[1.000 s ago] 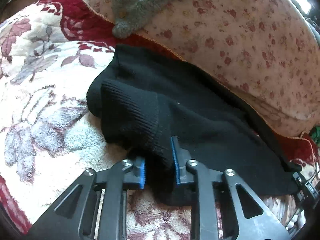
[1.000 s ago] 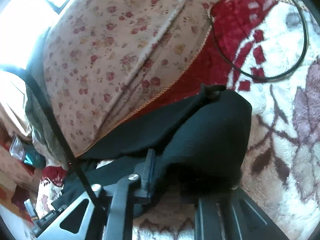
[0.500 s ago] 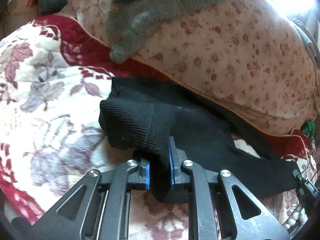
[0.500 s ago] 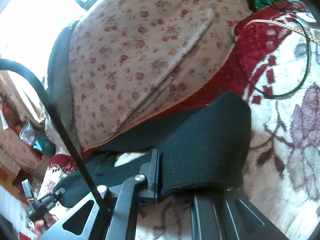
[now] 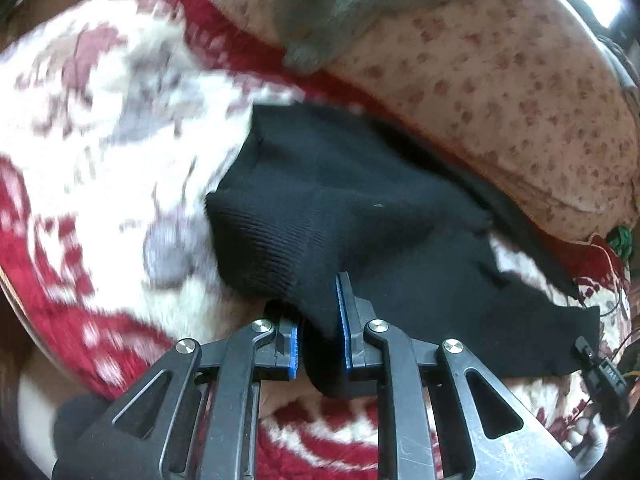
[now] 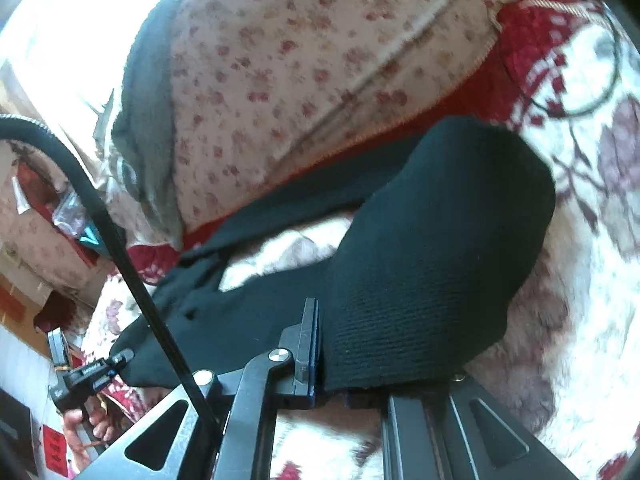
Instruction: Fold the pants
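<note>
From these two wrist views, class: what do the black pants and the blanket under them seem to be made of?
Black pants: a knit, probably cotton or a wool blend; fine ribbing shows, matte finish, and it drapes limply from both grippers. Blanket: likely plush fleece; the fuzzy raised pile in a red and white flower pattern suggests synthetic, though that stays open.

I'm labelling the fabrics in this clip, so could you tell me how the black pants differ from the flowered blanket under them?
The black pants are plain, ribbed knit; the flowered blanket is fluffy, white and red with a flower pattern. The pants are bunched and lifted at both ends, by the left gripper and the right gripper; the blanket lies spread flat beneath. Both are soft textiles.
</note>
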Action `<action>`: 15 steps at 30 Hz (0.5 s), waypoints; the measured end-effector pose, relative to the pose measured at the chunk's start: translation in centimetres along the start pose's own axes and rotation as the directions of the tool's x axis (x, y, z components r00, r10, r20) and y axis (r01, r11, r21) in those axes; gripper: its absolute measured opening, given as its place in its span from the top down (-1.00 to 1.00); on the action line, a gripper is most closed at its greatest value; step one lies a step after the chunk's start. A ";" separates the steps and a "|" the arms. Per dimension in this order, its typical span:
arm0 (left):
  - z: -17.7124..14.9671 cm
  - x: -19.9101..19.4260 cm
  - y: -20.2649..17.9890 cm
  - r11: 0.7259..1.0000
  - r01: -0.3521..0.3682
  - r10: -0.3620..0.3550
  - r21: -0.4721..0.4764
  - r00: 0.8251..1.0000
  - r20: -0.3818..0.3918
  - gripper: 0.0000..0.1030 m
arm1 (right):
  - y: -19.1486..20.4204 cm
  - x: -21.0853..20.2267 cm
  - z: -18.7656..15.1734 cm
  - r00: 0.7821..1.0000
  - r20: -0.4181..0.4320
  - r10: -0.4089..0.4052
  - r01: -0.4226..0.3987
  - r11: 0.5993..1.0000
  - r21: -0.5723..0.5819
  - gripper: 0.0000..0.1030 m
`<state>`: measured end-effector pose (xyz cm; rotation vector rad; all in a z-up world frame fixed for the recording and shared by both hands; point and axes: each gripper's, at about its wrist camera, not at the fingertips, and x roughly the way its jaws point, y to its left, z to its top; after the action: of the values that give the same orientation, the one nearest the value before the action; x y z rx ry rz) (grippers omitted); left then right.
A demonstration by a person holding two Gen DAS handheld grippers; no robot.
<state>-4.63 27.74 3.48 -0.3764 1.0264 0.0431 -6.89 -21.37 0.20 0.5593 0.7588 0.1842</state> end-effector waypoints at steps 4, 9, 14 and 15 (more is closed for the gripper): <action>-0.9 0.0 0.7 1.000 -0.017 0.017 -0.011 1.000 0.022 0.50 | -3.6 1.0 -0.5 0.999 -0.037 0.008 -0.003 0.992 0.127 0.56; -1.2 -0.2 0.5 0.999 -0.043 0.042 0.012 0.999 0.034 0.46 | -6.2 -0.5 -0.1 0.998 0.045 0.050 -0.058 0.977 0.207 0.32; -1.2 0.4 0.8 0.999 -0.050 0.050 -0.014 0.998 0.025 0.46 | -9.0 -1.5 0.7 0.991 0.114 0.075 -0.108 0.943 0.315 0.30; -1.2 0.4 0.7 0.998 -0.056 0.056 -0.012 0.998 0.027 0.46 | -9.5 -1.9 1.0 0.989 0.126 0.075 -0.113 0.937 0.331 0.30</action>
<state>-5.54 27.95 2.41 -0.3562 1.0098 0.1037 -7.89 -30.43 -3.23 0.9272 0.6576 0.1097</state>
